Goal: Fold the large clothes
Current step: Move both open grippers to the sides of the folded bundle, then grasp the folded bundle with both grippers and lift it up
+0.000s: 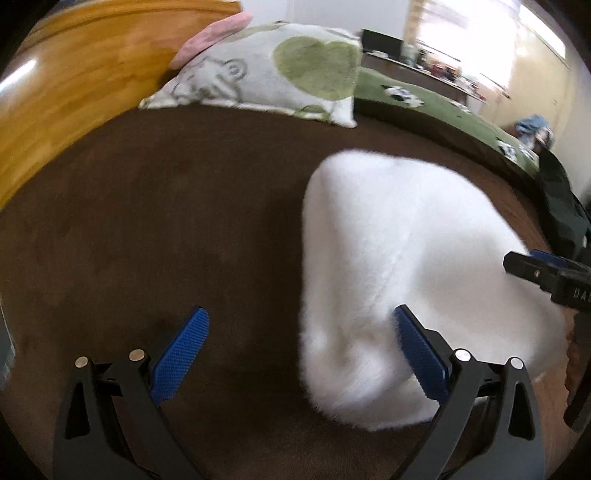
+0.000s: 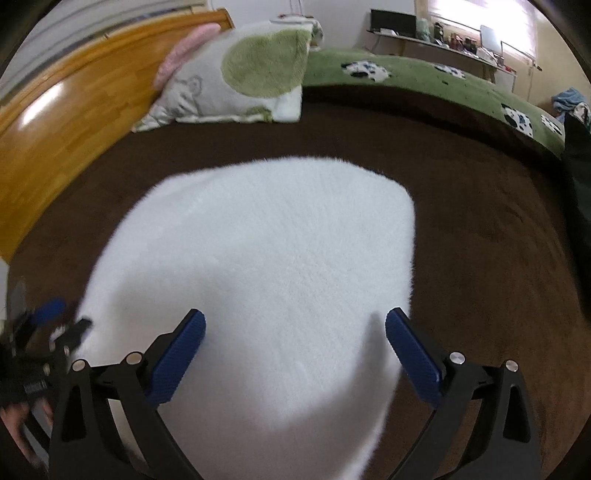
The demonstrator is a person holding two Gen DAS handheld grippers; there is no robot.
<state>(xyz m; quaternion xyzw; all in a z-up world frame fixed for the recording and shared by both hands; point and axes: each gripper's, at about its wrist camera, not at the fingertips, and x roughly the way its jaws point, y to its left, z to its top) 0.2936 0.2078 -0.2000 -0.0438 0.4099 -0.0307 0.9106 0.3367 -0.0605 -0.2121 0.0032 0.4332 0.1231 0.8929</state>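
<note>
The white fleece garment (image 2: 266, 266) lies folded into a compact block on the brown bed cover (image 2: 480, 229), roughly midway across it and well clear of the headboard edge; its far edge is straight with rounded corners, and its pile is smooth with a faint seam line visible in the left wrist view (image 1: 399, 236). The right gripper (image 2: 295, 354) hovers directly above the near portion of the garment with its jaws spread wide — nothing is held between the blue pads (image 2: 177, 362). The left gripper (image 1: 301, 350) is likewise spread wide and empty; its right pad (image 1: 421, 354) overlaps the garment's near left corner in the view, while its left pad sits over bare cover. Whether either gripper touches the fabric cannot be determined. Each gripper appears in the other's camera: the right one enters at the right edge of the left wrist view (image 1: 546, 273), and the left one, blurred, at the lower left edge of the right wrist view, with part of a hand (image 2: 14, 417) behind it. Beyond the garment, a white-and-green pillow (image 2: 236, 77) leans at the head of the bed against the wooden headboard (image 2: 62, 122), with a pink item (image 2: 184, 48) tucked behind it. A green blanket with cow patches (image 2: 424, 77) runs along the far edge of the cover. A dark item (image 1: 561, 206) rests at the right edge of the bed. A desk with a monitor (image 2: 393, 22) stands under a bright window — details there are too small to resolve.
</note>
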